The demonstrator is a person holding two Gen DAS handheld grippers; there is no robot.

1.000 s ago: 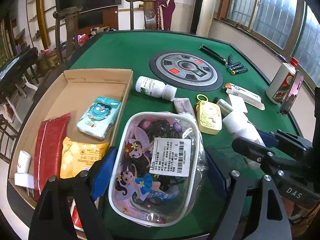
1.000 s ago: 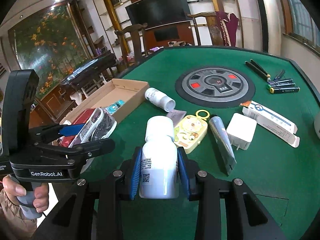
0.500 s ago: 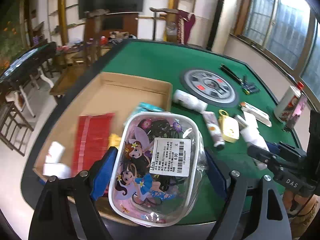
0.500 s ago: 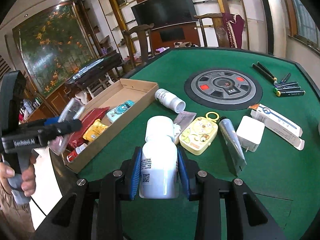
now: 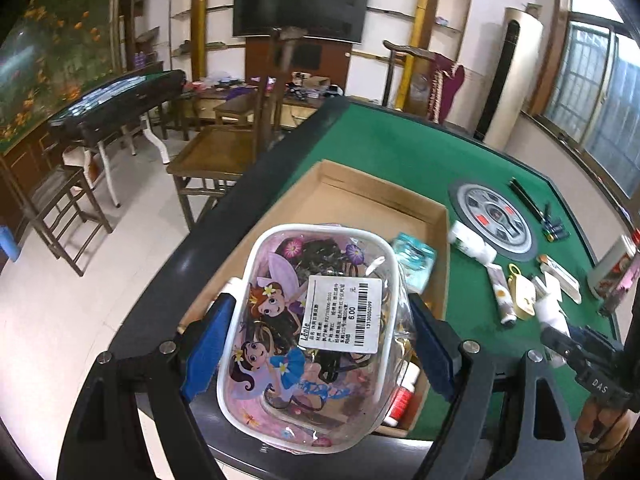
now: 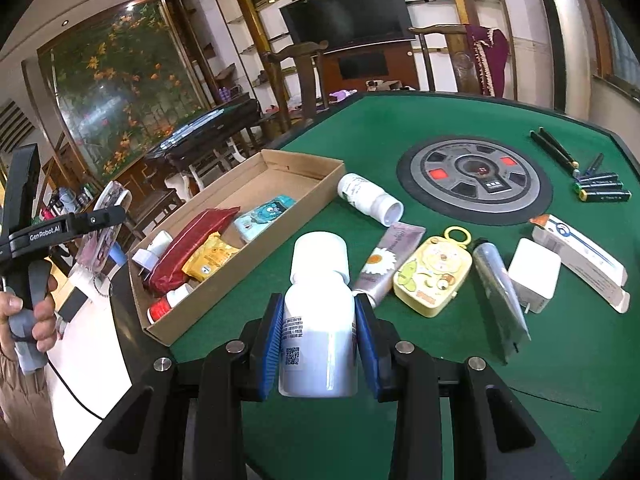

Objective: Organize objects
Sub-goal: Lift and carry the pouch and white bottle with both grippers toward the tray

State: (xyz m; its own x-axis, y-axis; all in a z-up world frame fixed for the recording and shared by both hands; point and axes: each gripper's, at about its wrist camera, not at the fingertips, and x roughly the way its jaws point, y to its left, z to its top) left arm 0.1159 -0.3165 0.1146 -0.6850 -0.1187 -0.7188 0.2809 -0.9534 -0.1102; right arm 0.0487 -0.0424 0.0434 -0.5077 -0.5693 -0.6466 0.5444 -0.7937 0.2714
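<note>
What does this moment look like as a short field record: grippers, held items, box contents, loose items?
left gripper: shut on clear cartoon pouch, held at the table's edge near the box
right gripper: shut on white pill bottle
cardboard box: red packet, yellow snack pack, blue tissue pack
loose on green table: yellow cartoon case, white charger

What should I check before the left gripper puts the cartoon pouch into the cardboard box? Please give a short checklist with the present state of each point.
1. Left gripper grips the cartoon pouch on both sides: ok.
2. Pouch is above the cardboard box: cannot tell; in the right wrist view it hangs outside the box's near corner.
3. Far half of the box has free floor: ok.
4. Near half is free: not ok; red packet, yellow packet and blue tissue pack lie there.
5. Right gripper holds the white bottle clear of the box: ok.
</note>
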